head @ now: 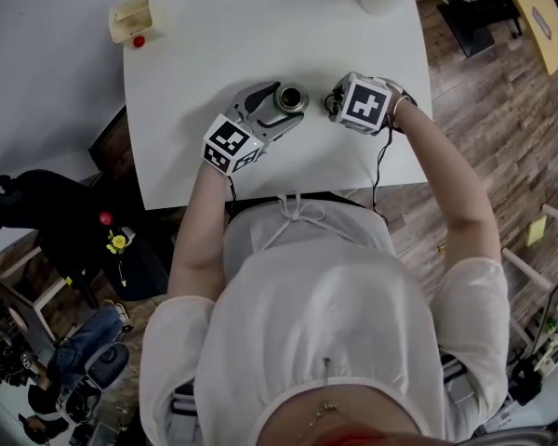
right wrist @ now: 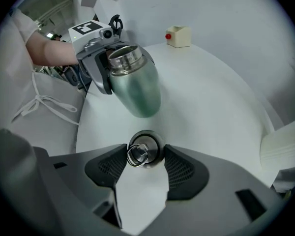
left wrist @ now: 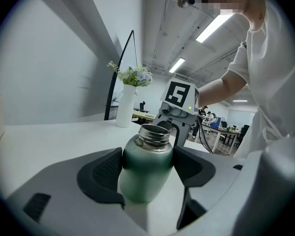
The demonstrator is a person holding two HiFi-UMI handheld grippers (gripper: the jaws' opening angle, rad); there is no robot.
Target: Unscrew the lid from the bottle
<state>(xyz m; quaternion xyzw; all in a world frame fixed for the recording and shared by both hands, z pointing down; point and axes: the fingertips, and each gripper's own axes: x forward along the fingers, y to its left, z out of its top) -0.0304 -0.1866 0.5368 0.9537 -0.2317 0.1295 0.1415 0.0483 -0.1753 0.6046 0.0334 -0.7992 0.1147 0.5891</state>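
The left gripper (left wrist: 148,157) has its fingers (left wrist: 105,173) squeezed on the green bottle (left wrist: 145,178), one pad on each side of its round body. The bottle's metal mouth is open. The right gripper (right wrist: 145,155) pinches the small metal lid (right wrist: 143,147) between its pads, with the ring on top. The lid is off, a little way from the bottle, over the white table (right wrist: 211,107). Past the right fingers and the bottle sits a little yellow box (right wrist: 178,36).

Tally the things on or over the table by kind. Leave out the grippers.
bottle: 1
lid: 1
box: 1
vase: 1
total: 4
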